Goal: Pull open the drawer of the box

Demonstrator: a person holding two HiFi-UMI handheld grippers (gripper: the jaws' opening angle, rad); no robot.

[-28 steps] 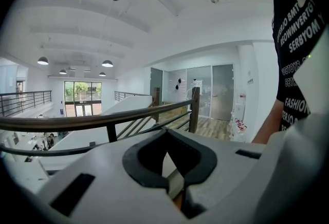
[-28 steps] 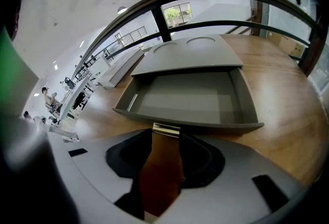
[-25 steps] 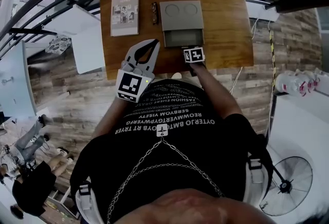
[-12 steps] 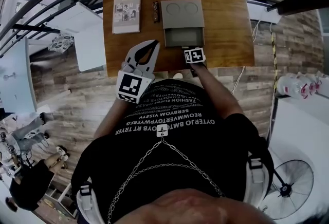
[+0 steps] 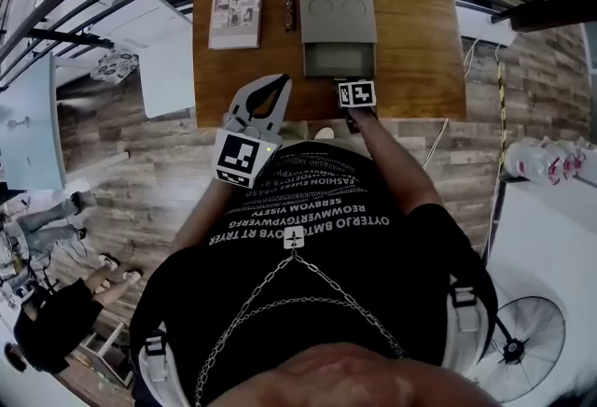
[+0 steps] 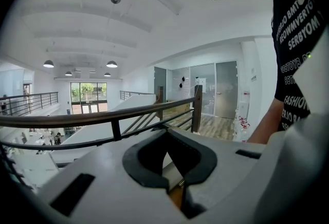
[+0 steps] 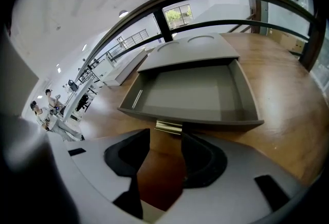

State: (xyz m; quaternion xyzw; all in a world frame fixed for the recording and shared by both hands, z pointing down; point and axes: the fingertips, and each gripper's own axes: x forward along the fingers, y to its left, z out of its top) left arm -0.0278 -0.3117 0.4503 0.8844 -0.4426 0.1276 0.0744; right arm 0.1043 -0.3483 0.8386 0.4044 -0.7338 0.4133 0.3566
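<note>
Gray box [image 5: 339, 18] sits upper centre of the wooden table [image 5: 420, 41] in the head view, with its drawer [image 5: 339, 62] pulled well out toward the person. In the right gripper view the tray shows empty.

Right gripper [image 5: 351, 83] is right at the drawer front. Its jaws are opening and stand wide apart, and the pads press on nothing. The small brass handle [image 7: 168, 127] lies straight ahead at the jaw tips, centred in the gap with bare table wood below it. Whether the tips still touch it can't be told.

Left gripper [image 5: 277, 83] is left of the drawer's near corner, over the table's front edge. Its jaws are drawn nearly together with nothing between them, and its own view points out at the railing, not the box.

Key relation: the handle is dead ahead of the right gripper, and the drawer's slide axis runs top-to-bottom in the head view, in line with those jaws. The right hand is clearly nearer. The left would have to swing right to reach.

Judgement: the pull looks done. Any further move is probably a straight back-off down-frame. A booklet [image 5: 235, 11] lies upper left of the box, well apart and not in play.
</note>
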